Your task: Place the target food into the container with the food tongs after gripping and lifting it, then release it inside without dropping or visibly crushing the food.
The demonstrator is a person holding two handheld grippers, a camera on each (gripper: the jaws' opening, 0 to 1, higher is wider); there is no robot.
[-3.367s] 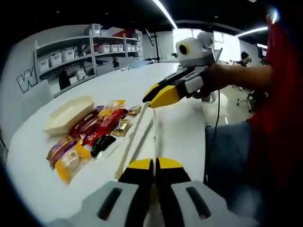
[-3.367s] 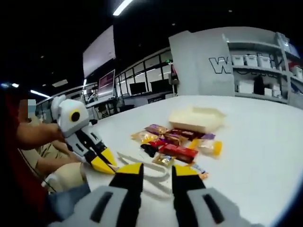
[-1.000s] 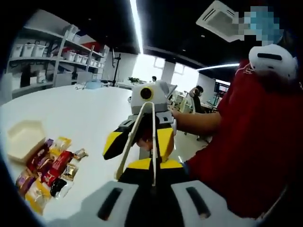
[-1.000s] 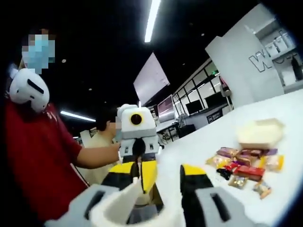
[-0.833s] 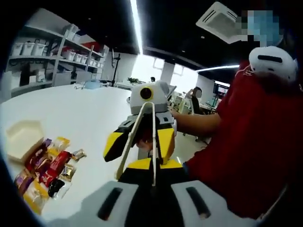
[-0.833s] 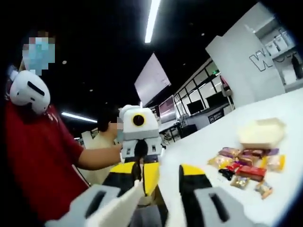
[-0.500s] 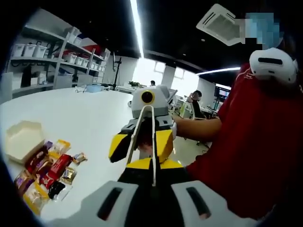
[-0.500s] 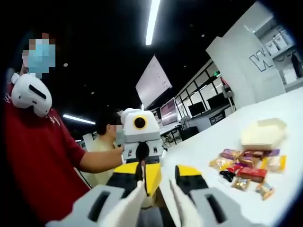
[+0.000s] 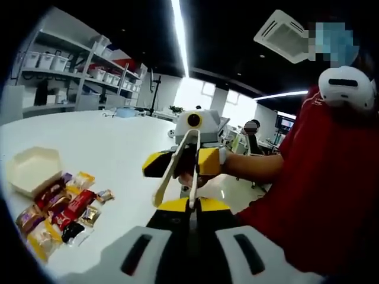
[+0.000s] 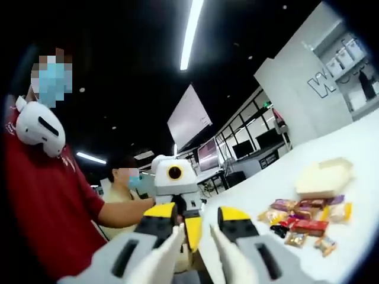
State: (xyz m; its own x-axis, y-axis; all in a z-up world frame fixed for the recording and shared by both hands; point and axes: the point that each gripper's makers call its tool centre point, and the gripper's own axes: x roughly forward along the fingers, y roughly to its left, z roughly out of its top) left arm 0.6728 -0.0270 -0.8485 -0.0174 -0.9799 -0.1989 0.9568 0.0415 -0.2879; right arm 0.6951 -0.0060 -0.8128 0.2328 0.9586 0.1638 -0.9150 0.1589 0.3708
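The left gripper [image 9: 189,207] is clamping the hinge end of the cream food tongs [image 9: 177,168], jaws clenched on it, with the tongs' two arms running away from it along its own axis toward the right gripper [image 9: 180,163], seen facing it in the left gripper view. In the right gripper view the right gripper [image 10: 192,222] is sitting with its yellow jaws parted, and the two pale tong tips [image 10: 169,251] are lying between them at the bottom of the picture; whether the jaws are touching the tong arms is hard to tell, so it is reading as released. Both grippers are held up off the bench [image 9: 112,142], in front of a person in a red shirt [image 9: 320,177]. The target food is not singled out: a pile of wrapped snacks [image 9: 62,210] is lying on the bench just beside the open cream container [image 9: 32,171], on the side nearer the grippers. From the container, the tongs are well apart and pointing across, not toward the pile. Judgement: the tongs are being handed or set into the right gripper; next the tips need swinging round toward the snacks.
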